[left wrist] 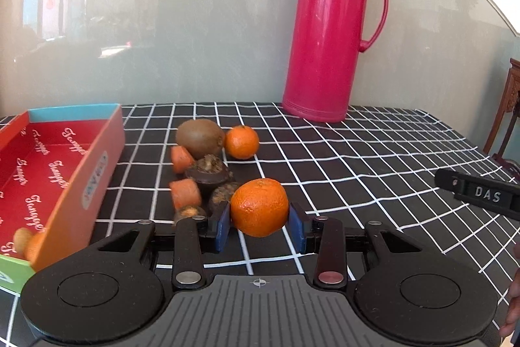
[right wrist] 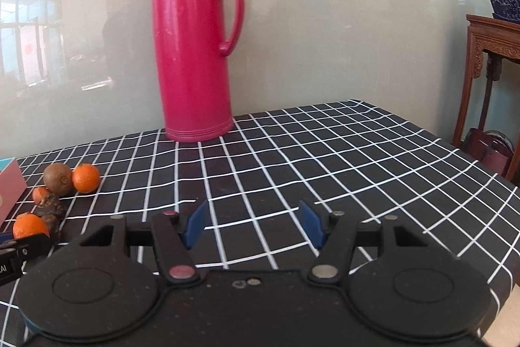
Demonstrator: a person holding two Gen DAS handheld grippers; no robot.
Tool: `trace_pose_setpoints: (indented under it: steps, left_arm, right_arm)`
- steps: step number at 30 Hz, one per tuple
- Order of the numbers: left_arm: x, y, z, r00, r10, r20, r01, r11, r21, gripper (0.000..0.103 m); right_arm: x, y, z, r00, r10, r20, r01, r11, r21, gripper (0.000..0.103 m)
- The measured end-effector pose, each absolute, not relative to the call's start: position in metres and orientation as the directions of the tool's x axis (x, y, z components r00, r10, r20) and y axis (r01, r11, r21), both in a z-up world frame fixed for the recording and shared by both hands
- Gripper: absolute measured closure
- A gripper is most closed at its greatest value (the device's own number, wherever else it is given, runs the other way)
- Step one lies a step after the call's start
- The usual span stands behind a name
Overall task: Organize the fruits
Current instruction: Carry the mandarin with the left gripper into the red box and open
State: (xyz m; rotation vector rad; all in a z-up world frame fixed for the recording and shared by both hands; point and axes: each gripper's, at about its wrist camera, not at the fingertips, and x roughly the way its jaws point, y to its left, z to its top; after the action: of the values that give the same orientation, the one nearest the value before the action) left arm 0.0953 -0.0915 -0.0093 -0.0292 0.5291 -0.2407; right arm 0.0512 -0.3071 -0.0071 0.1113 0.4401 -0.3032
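Observation:
My left gripper is shut on a mandarin, its blue pads pressed on both sides of it, at the near end of a fruit pile. Behind it lie a kiwi, a second mandarin, carrot pieces and dark brown water chestnuts. A red open box stands to the left with an orange piece in its near corner. My right gripper is open and empty over the checked cloth, right of the pile. The held mandarin also shows in the right wrist view.
A tall pink thermos stands at the back against the glossy wall; it also shows in the right wrist view. The black-and-white checked tablecloth covers the table. A carved wooden stand is off the table's right edge.

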Motion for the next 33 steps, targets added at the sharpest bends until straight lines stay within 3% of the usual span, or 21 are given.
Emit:
trace_pose_setpoints:
  steps: [10,33]
  left_arm:
    - [0.076,-0.039,0.016,0.896,-0.162,-0.413,0.141,0.987,-0.082,0.064]
    - [0.070,0.117,-0.007,0.877,0.175,-0.448,-0.196,0.981,0.000,0.064]
  right_arm:
    - [0.061,-0.266,-0.004,0.881,-0.205,-0.426,0.244,0.969,0.038,0.042]
    - [0.078,-0.157,-0.003,0.912,-0.032,-0.409,0.036,0.999,0.002,0.042]
